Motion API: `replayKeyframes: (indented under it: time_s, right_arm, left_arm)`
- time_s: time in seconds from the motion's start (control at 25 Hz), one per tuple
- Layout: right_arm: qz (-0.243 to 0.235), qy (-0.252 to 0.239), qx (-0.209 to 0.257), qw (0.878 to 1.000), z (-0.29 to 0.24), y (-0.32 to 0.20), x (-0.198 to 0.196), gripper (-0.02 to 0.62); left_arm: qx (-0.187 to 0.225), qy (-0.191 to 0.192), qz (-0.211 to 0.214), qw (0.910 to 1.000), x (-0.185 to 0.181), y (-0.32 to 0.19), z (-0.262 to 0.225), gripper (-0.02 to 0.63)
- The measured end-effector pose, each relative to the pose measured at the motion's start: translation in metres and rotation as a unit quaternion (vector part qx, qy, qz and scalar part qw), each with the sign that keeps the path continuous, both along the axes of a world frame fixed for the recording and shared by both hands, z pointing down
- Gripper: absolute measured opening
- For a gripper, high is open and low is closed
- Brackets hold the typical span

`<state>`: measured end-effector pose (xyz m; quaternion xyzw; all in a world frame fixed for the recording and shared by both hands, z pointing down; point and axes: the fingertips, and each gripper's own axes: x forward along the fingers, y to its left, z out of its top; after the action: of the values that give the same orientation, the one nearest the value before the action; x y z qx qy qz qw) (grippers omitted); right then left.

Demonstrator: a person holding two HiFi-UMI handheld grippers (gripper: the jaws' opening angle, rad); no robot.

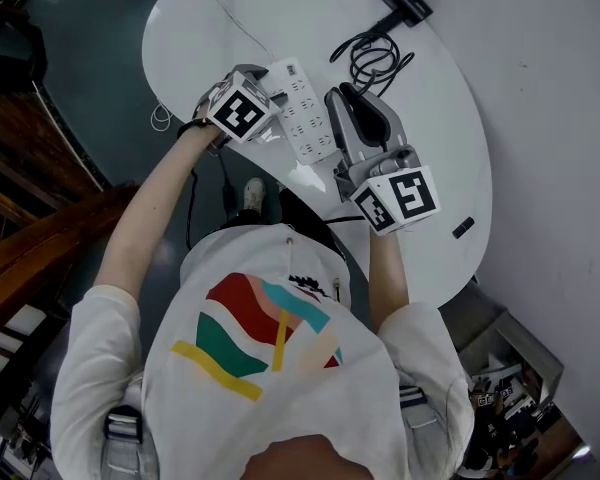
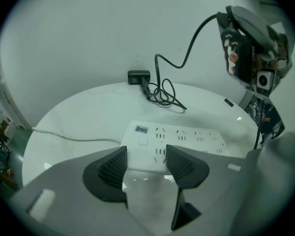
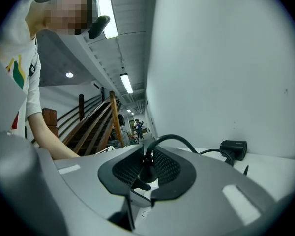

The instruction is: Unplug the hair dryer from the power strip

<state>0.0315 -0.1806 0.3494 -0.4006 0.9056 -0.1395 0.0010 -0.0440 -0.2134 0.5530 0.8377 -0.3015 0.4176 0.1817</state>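
Over the cord end of the white power strip [image 1: 302,110], the left gripper [image 2: 145,159] is angling steeply down. Its fingers [image 2: 113,167] are standing apart, and the strip is showing in the gap between them. Whether the tips are touching it I cannot tell.

Right of the strip, the right gripper [image 3: 146,162] is hovering above the desk [image 1: 445,118], pointing almost level toward the far wall [image 2: 88,33]. Its fingers [image 3: 125,168] are gripping the black plug [image 3: 145,173] in a narrow gap, clear of the strip's sockets. From the plug the black cable [image 3: 171,137] is arching up and running through a loose coil to the hair dryer [image 1: 406,1], which is lying at the desk's far end, close by the wall.

Both of the person's forearms are reaching forward from a white shirt [image 1: 280,258]. The desk is white and oval. The strip's white cord [image 2: 64,135] is trailing off left, and a small dark object [image 1: 463,228] is lying near the right edge. Beyond the desk on the left, a wooden staircase [image 3: 96,127] is rising under ceiling strip lights [image 3: 104,9].
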Motion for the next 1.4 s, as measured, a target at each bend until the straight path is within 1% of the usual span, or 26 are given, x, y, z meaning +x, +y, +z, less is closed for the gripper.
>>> replayKeyframes:
  time_s: [0.32, 0.44, 0.56, 0.68, 0.76, 0.92, 1.04, 1.2, 1.4]
  right_arm:
    - [0.055, 0.011, -0.012, 0.998, 0.006, 0.0, 0.032, 0.074]
    - [0.067, 0.023, -0.017, 0.997, 0.012, 0.003, 0.04, 0.074]
    - [0.078, 0.03, -0.023, 0.996, 0.017, 0.004, 0.048, 0.074]
    - [0.09, 0.036, -0.033, 0.995, 0.025, 0.005, 0.056, 0.074]
    - [0.098, 0.041, -0.042, 0.993, 0.033, 0.006, 0.062, 0.074]
    - [0.116, 0.055, -0.07, 0.989, 0.058, 0.007, 0.074, 0.074]
    - [0.129, 0.065, -0.094, 0.985, 0.077, 0.009, 0.082, 0.074]
    - [0.14, 0.079, -0.117, 0.98, 0.096, 0.011, 0.089, 0.074]
    - [0.151, 0.1, -0.145, 0.973, 0.122, 0.016, 0.095, 0.074]
  left_arm:
    - [0.003, -0.001, -0.001, 1.0, 0.0, -0.001, 0.001, 0.238]
    - [0.002, -0.003, -0.002, 1.0, 0.0, -0.001, 0.001, 0.238]
    - [0.015, -0.008, -0.001, 0.9999, -0.002, -0.005, -0.002, 0.238]
    - [0.007, -0.005, -0.003, 1.0, 0.0, -0.003, -0.002, 0.238]
    - [0.006, -0.004, -0.003, 1.0, 0.0, -0.003, -0.002, 0.238]
    - [0.018, -0.012, -0.004, 0.9997, -0.003, -0.007, -0.003, 0.238]
    - [0.005, -0.011, -0.004, 0.9999, -0.002, -0.003, 0.001, 0.238]
    - [0.006, -0.007, -0.003, 1.0, 0.0, -0.003, -0.002, 0.238]
    - [0.022, -0.014, -0.003, 0.9997, -0.003, -0.007, -0.003, 0.238]
